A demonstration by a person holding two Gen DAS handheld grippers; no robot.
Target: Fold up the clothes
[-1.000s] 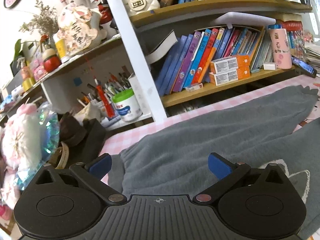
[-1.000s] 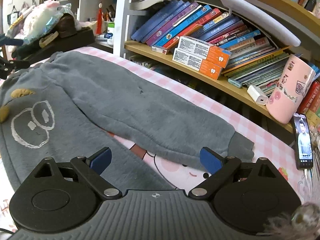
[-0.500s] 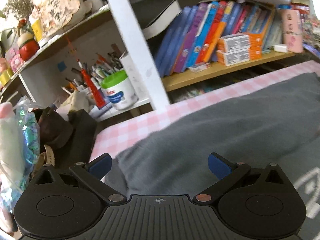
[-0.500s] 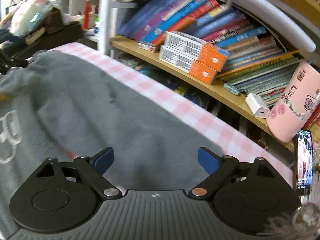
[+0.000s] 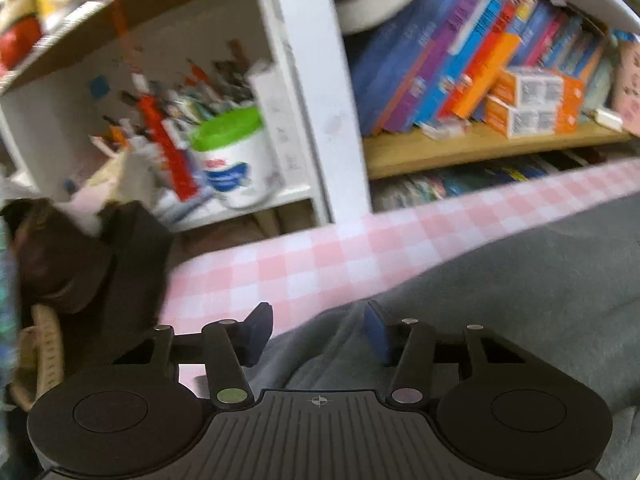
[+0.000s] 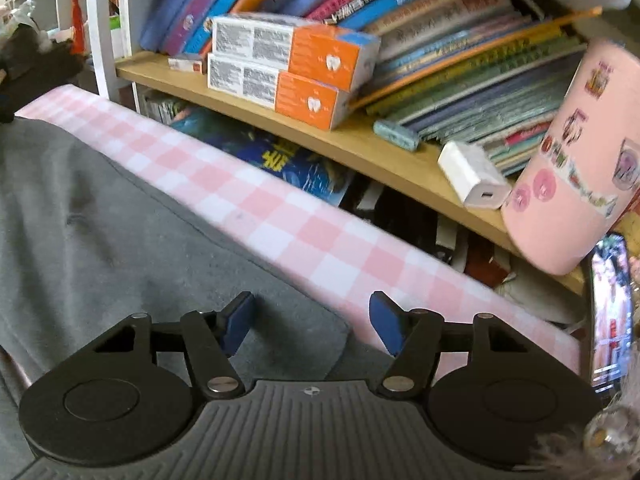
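The grey fleece garment (image 5: 500,300) lies flat on the pink-and-white checked counter (image 5: 320,256), filling the 3 to 6 o'clock area of the left wrist view and the 9 o'clock side of the right. The left claw (image 5: 318,334) has just been closing; its blue pads stand narrow, with a bunched corner of the fleece between them, not clearly pinched. The right claw (image 6: 312,326) has also been closing and stands about half wide over the garment's corner (image 6: 320,328), pads apart from it. Two orange-and-white boxes (image 6: 288,68) sit on the wooden shelf (image 6: 360,148) at 12 o'clock.
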